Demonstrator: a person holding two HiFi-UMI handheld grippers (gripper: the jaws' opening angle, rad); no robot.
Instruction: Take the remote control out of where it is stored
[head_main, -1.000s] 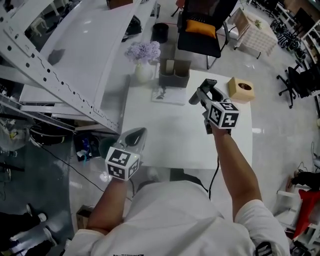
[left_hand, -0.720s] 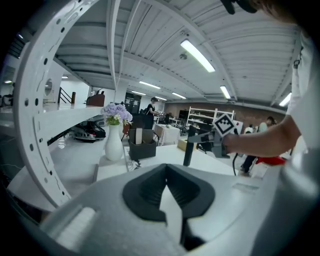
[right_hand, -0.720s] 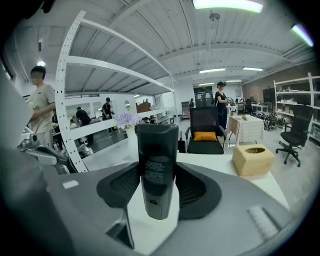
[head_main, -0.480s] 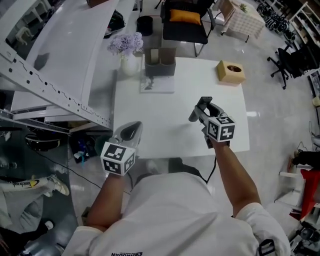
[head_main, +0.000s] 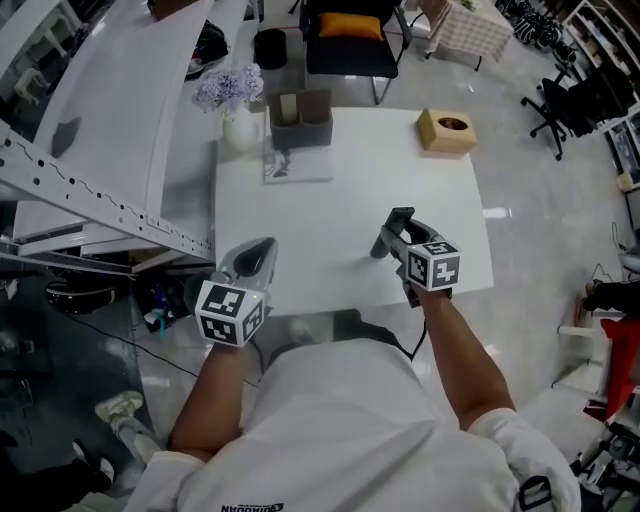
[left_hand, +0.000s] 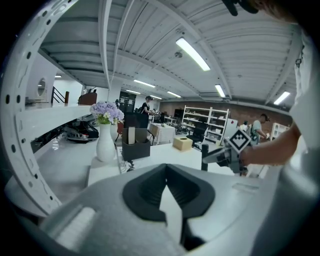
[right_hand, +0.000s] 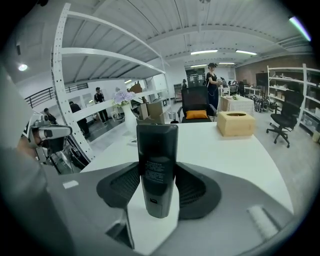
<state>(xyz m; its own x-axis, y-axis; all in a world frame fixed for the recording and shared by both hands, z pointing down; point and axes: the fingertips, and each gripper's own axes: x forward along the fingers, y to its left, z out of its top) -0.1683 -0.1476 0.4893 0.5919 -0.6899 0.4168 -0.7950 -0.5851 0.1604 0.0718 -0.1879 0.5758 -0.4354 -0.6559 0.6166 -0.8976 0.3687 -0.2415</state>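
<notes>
Extraction looks done: the right tongs clamp the remote control upright over the near edge of the counter, well apart from the grey holder, while the left tongs sit closed and empty, so next it likely needs laying down.

Item: remote control, a slim dark grey handset with rounded ends.
Visible face: the back, which carries a block of small print too fine to read and a small slot near the lower end.
Pose: upright, long axis vertical, top end well above the jaws.
Hold: clamped at its lower half between the two jaws of the right gripper, one pad pressed on each long side.
Position: in the air over the near part of the white table, not touching it.
Head view: remote control shows as a dark bar rising from the gripper.
Storage: grey desk organizer at the table's far edge, well apart from the remote control.
</notes>
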